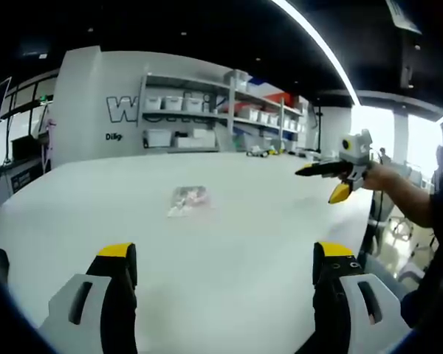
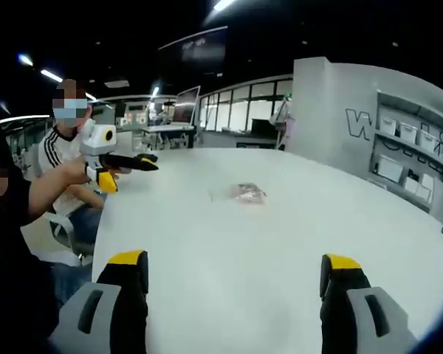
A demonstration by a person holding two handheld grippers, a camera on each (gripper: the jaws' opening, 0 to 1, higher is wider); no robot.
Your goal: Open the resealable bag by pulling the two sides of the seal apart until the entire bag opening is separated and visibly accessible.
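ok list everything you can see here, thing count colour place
resealable bag: 1, clear with pinkish contents, flat mid table, untouched
table: 1, white, large
shelving: 1 unit, grey, pale bins, by far wall
wall lettering: dark, on grey wall
seated person: 1, striped sleeves, beyond table edge
left gripper: 1, black, yellow tips, jaws wide apart, above table
right gripper: 1, same colours, jaws wide apart, above table
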